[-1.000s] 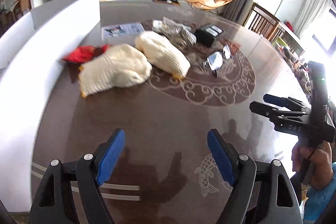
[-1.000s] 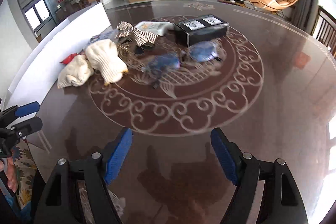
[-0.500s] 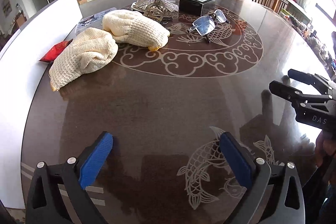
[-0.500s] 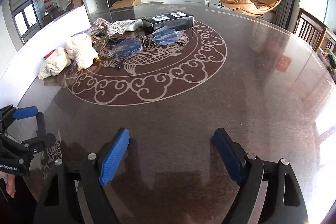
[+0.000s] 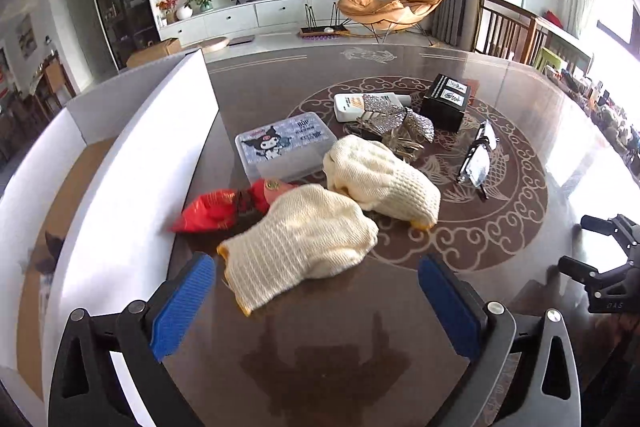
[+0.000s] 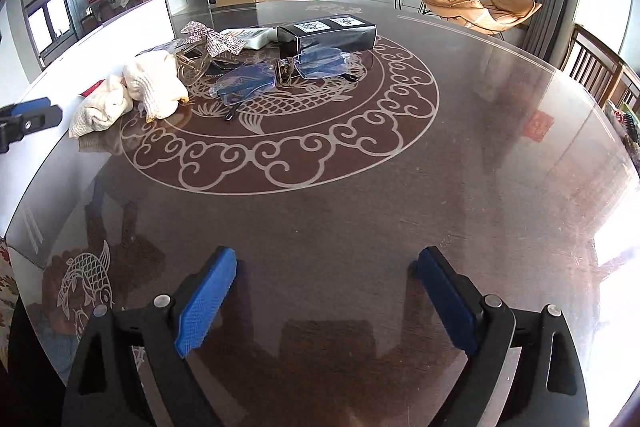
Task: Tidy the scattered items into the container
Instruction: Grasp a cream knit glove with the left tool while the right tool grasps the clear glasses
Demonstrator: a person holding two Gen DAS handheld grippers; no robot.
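Left wrist view: the left tongs, widened since a second ago, are spread fully and empty, now brought up to the nearer cream knitted glove, which lies just beyond the blue pads near the dark table's left edge. A first pickup seems imminent. The white-walled cardboard container stands along that edge. The right tongs are seen opening, empty, over the near edge.

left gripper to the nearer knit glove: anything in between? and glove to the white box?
Nothing visible between the open left gripper and the nearer knit glove: only bare table. On the way to the white box, only its upright wall stands between; the red packet lies beside the glove against that wall.
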